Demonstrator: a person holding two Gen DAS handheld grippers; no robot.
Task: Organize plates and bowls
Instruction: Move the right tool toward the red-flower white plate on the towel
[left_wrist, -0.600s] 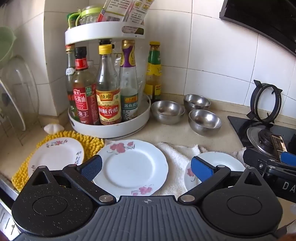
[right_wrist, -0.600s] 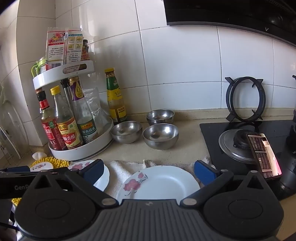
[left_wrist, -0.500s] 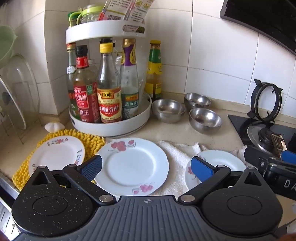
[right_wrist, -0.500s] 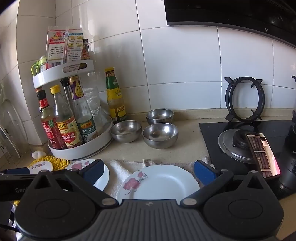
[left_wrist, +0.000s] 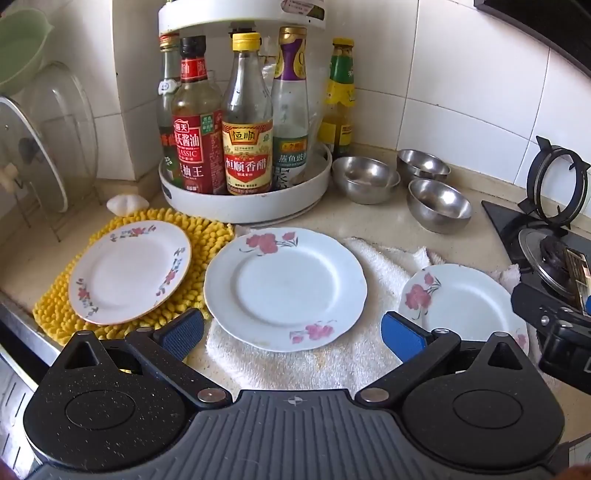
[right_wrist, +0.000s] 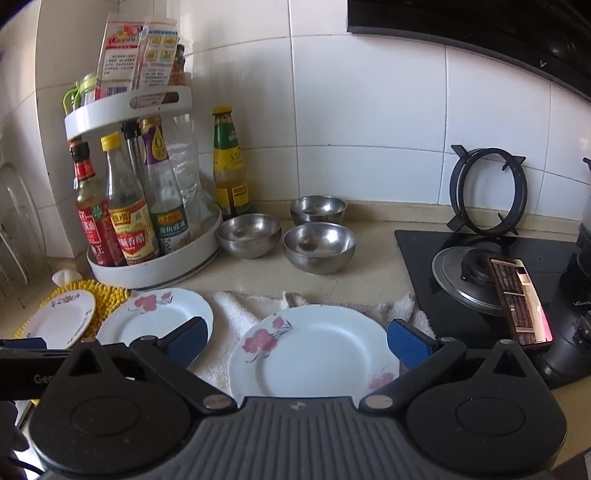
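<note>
Nothing stacked yet: three plates (left_wrist: 285, 286) lying apart before the rack (left_wrist: 245, 199), three bowls (left_wrist: 437, 205) loose right of it. Both hand-held grippers (left_wrist: 291, 332) (right_wrist: 297, 341) wide, empty.

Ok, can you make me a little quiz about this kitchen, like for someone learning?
1. How many steel bowls sit on the counter?
2. True or false: the small plate lies on the yellow mat.
3. Which plate is in front of the right gripper: A) the one on the white towel, B) the one on the yellow mat?

Key: 1) three; 2) true; 3) A. Both the right gripper and the left gripper are open and empty.
</note>
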